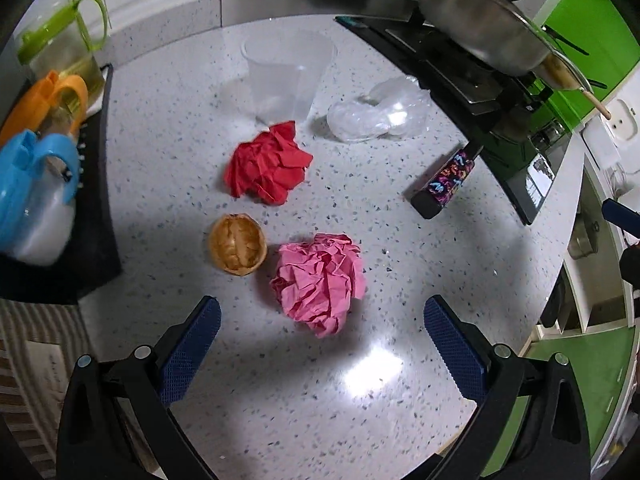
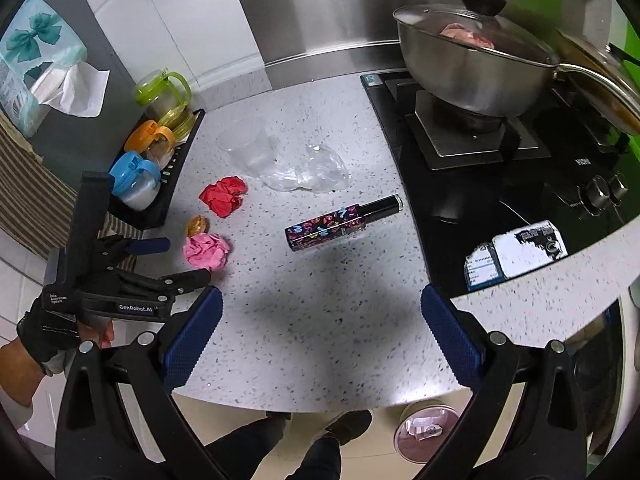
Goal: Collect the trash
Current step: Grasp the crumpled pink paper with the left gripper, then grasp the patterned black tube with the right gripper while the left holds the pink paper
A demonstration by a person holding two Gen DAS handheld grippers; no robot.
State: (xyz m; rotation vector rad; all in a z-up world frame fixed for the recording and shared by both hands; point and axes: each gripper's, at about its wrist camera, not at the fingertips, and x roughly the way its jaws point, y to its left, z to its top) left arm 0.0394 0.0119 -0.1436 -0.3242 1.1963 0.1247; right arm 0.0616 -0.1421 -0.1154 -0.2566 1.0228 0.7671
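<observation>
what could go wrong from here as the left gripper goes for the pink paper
The walnut shell lies right beside the pink paper ball, so the open left gripper may knock it away. The clear plastic cup and plastic wrap are hard to see on the pale counter and could be missed.

Lidded pan [image 2: 476,68] on stove [image 2: 500,168]; tissue box [image 2: 36,64].

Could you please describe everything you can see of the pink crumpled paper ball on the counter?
The pink paper ball is a sheet crushed into a rough, deeply creased lump, matte and light-looking. It rests on the speckled white counter, just beyond the open left tongs, which do not touch it. A hollow brown shell half lies close beside it; contact is unclear. The red paper ball sits farther back, apart.
</observation>
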